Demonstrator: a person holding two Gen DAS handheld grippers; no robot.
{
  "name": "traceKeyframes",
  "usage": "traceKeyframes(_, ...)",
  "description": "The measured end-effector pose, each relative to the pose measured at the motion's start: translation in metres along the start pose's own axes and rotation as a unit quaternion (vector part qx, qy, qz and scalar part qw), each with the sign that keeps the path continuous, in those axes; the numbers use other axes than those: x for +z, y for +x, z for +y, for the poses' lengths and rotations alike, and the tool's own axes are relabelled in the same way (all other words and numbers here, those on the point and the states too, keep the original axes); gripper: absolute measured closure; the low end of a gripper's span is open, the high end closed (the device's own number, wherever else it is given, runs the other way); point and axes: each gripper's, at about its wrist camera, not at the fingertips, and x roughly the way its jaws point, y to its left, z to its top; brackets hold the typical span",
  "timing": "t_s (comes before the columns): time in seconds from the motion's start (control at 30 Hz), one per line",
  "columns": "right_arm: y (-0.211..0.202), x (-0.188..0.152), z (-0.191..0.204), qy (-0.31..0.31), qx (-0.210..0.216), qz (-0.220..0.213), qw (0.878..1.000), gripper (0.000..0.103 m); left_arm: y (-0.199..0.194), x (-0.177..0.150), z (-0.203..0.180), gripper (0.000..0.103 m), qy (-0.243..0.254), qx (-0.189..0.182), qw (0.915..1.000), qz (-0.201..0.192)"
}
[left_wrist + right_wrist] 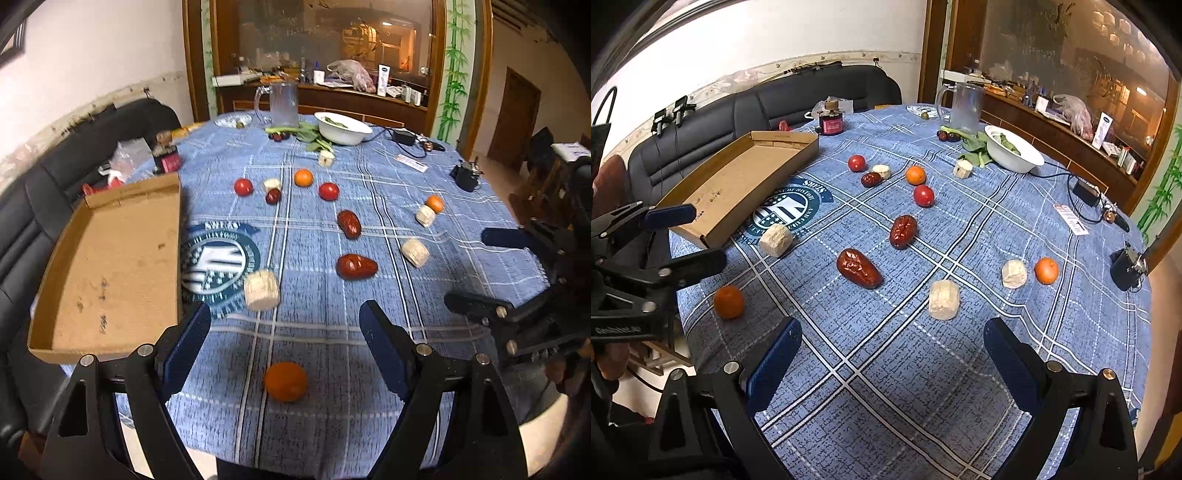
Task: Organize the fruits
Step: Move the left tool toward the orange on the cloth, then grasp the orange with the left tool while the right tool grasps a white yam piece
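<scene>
Left tool (284,328) gapes above round, smooth orange (285,381) on cloth.

We see a white wall (775,33) filling the upper left of the right wrist view, with a worn, peeling strip along its base. Below it sits a black leather sofa (746,107), pressed against the table's far edge. The table wears a blue plaid cloth (923,369). At the upper middle of the left wrist view stands a dark wooden cabinet (317,55) with a glass front (warm orange light glows in it), its ledge crowded with small clutter. A bamboo-patterned panel (454,74) runs beside it, and a brown door (513,114) shows at right.
</scene>
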Motion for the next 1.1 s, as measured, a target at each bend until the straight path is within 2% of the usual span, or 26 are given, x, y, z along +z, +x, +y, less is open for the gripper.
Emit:
traceKeyframes(0.1,0.005,-0.001,-0.002,0.006,0.009,-0.001,1.000,0.004,0.001,-0.010,0.009,0.020,-0.008,-0.025,0.9994,0.022)
traceKeyframes(0.2,0.014,-0.002,-0.005,0.013,0.018,0.013,1.000,0.007,0.008,-0.020,0.011,0.020,-0.010,-0.032,0.9985,0.043)
traceKeyframes(0.27,0.021,-0.003,-0.007,0.019,0.020,0.016,0.999,0.008,0.015,-0.025,0.008,0.020,-0.007,-0.033,0.9980,0.054)
traceKeyframes(0.4,0.034,-0.004,-0.013,0.030,0.021,0.030,0.999,0.019,0.028,-0.031,0.003,0.020,0.004,-0.026,0.9974,0.068)
traceKeyframes(0.5,0.043,-0.005,-0.023,0.047,0.022,0.044,0.998,0.023,0.039,-0.033,0.002,0.021,0.011,-0.013,0.9970,0.076)
traceKeyframes(0.67,0.066,-0.002,-0.042,0.072,0.017,0.063,0.995,0.037,0.053,-0.042,0.003,0.044,0.021,-0.014,0.9951,0.096)
traceKeyframes(0.8,0.085,0.001,-0.049,0.080,0.013,0.064,0.995,0.051,0.058,-0.046,0.002,0.050,0.030,-0.013,0.9956,0.088)
traceKeyframes(0.83,0.091,0.001,-0.051,0.082,0.009,0.068,0.994,0.057,0.058,-0.046,0.001,0.051,0.030,-0.015,0.9956,0.087)
traceKeyframes(0.87,0.093,0.000,-0.052,0.083,0.003,0.065,0.994,0.060,0.058,-0.045,0.002,0.058,0.029,-0.017,0.9957,0.087)
traceKeyframes(0.93,0.093,0.001,-0.053,0.084,-0.004,0.057,0.995,0.073,0.058,-0.044,0.002,0.070,0.029,-0.021,0.9958,0.085)
traceKeyframes(1.1,0.083,0.002,-0.054,0.099,0.012,0.044,0.994,0.073,0.058,-0.041,0.006,0.073,0.023,-0.033,0.9953,0.087)
